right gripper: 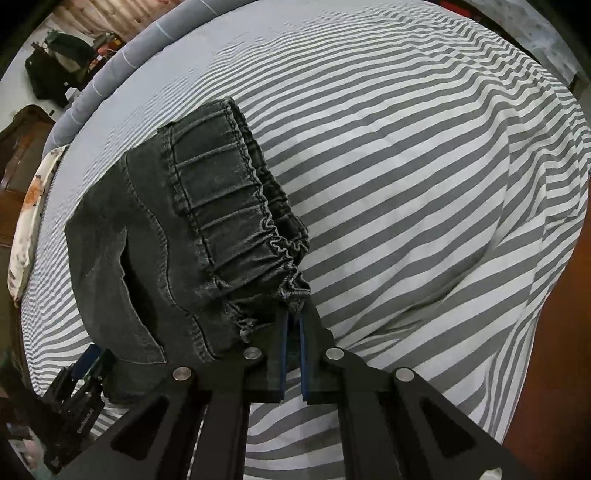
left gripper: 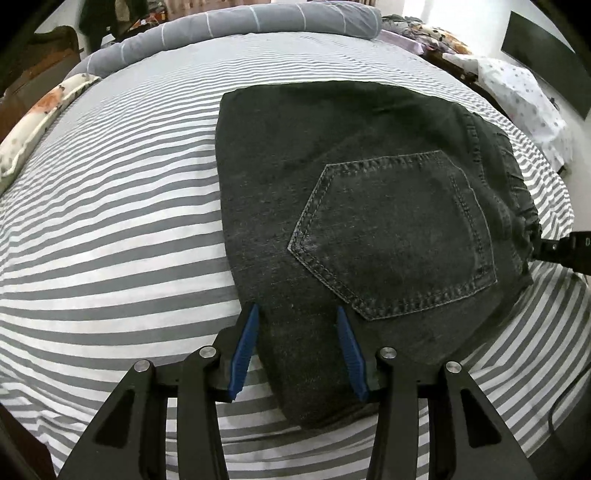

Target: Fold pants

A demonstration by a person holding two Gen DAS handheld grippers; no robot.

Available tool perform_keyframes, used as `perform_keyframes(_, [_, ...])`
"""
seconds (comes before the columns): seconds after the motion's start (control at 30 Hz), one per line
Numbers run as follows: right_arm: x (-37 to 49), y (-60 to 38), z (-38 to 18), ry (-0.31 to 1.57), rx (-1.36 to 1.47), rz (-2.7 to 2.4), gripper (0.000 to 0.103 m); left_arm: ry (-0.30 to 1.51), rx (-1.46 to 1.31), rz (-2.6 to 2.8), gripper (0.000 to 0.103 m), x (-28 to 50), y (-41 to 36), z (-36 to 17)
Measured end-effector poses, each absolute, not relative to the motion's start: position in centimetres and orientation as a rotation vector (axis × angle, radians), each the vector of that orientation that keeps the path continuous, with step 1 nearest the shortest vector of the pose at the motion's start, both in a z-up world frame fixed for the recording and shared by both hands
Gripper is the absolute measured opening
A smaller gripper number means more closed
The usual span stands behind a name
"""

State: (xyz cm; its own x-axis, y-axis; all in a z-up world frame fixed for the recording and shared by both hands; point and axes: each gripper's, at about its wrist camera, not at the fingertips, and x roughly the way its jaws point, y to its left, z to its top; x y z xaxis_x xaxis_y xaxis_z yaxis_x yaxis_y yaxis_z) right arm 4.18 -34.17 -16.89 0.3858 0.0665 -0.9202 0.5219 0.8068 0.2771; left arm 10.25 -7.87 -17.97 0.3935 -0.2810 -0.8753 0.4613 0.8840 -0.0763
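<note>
Dark denim pants (left gripper: 369, 206) are laid in a folded bundle on a bed covered with a grey-and-white striped sheet (left gripper: 110, 229), the back pocket (left gripper: 399, 236) turned upward. The left tongs (left gripper: 297, 314) are held partly open over the near edge of the bundle, the blue pads (left gripper: 245, 350) standing apart with denim seen between them; whether the cloth is pressed by them cannot be told. The right tongs (right gripper: 293, 321) are closed almost fully, and the gathered corner of the elastic waistband (right gripper: 236, 206) is pinched at the tips. A rolled grey blanket (left gripper: 236, 26) is seen along the far side of the bed, and a floral pillow (left gripper: 33, 122) lies at its left edge
</note>
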Motion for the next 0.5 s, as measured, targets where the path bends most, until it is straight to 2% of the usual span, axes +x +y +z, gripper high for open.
perform_keyframes(0.2, [4.3,-34.4,-14.6,1.102,0.608,-0.290,0.017,1.088,0.099,-0.471,0.046,10.7,-6.9,-17.1])
perform_keyframes(0.5, [8.5,-33.5,-8.9,0.974,0.436,-0.170,0.017,0.977,0.044,-0.422,0.046,15.6,-6.2,-13.0])
